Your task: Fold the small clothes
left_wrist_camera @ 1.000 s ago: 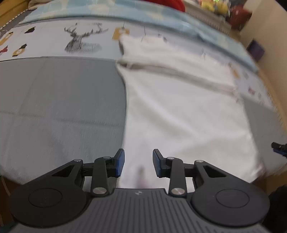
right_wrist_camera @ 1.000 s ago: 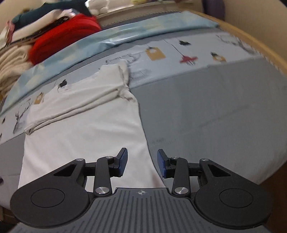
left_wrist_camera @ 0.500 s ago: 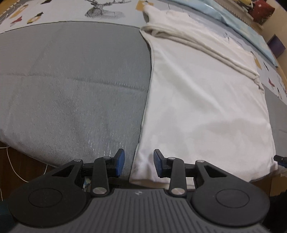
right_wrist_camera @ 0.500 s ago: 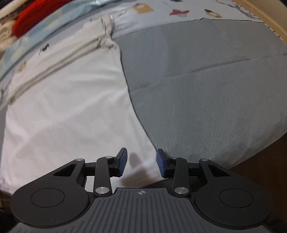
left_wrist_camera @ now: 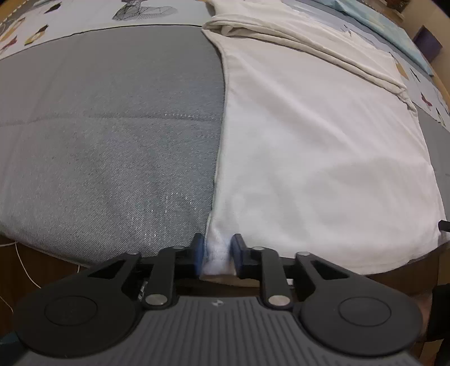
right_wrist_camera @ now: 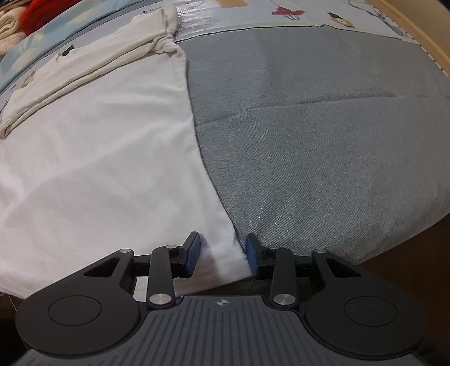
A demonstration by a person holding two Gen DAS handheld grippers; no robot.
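One red garment, right wrist view only.

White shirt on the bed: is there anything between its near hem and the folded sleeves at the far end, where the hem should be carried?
Nothing visible stands in the way. The white shirt lies flat on the grey bedcover. The jaws of the left gripper and the right gripper are closing, each with a hem corner between them.

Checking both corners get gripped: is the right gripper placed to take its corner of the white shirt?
Probably yes: the right gripper straddles the white shirt corner, jaws closing, nothing in the way.
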